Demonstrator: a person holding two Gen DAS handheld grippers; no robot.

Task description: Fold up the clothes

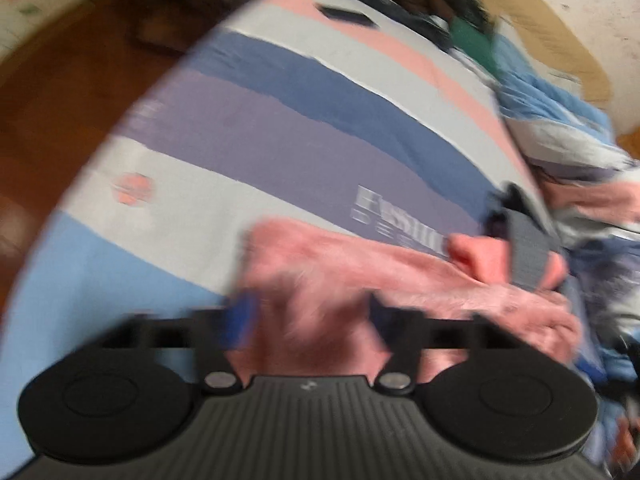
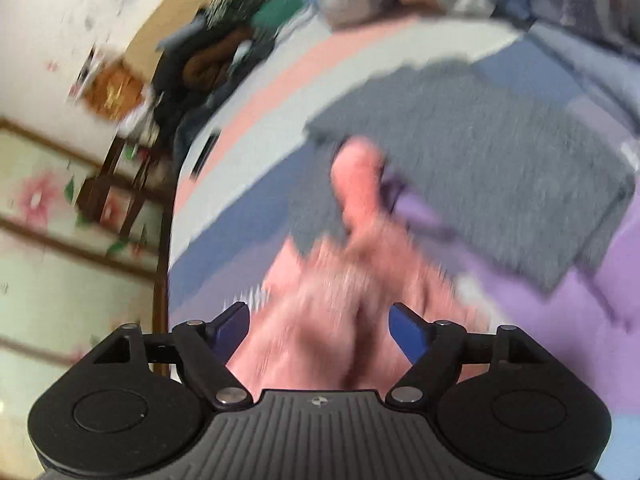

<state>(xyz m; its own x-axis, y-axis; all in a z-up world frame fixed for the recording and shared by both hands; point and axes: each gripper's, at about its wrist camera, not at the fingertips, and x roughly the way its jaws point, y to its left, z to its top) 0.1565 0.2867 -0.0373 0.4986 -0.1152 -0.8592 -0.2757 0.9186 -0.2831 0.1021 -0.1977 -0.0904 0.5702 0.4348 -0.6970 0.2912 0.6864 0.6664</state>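
Both views are badly blurred. Nearest in the left wrist view, the left gripper (image 1: 308,316) has its blue-padded fingers (image 1: 242,316) spread apart, with a bunched pink garment (image 1: 360,276) lying between and just past them; whether the pads touch the cloth cannot be told. The pink garment stretches to the right across a striped bed cover (image 1: 280,120) with bands of light blue, pale grey, purple, dark blue and pink. At the garment's right end sits a grey piece of cloth (image 1: 528,248), touching or overlapping the pink. Beyond that, on the right, lies a rumpled heap of bedding (image 1: 560,136) in blue and pale tones. Far up the bed is a small dark flat object (image 1: 346,16), and to the left a brown wooden floor (image 1: 60,100).

In the right wrist view, the right gripper (image 2: 318,320) is likewise spread wide, the same pink garment (image 2: 332,312) filling the gap. Just past it lies a flat grey garment (image 2: 480,160) on the striped cover, then a pile of dark clothes (image 2: 200,68) near the far wall (image 2: 52,12).
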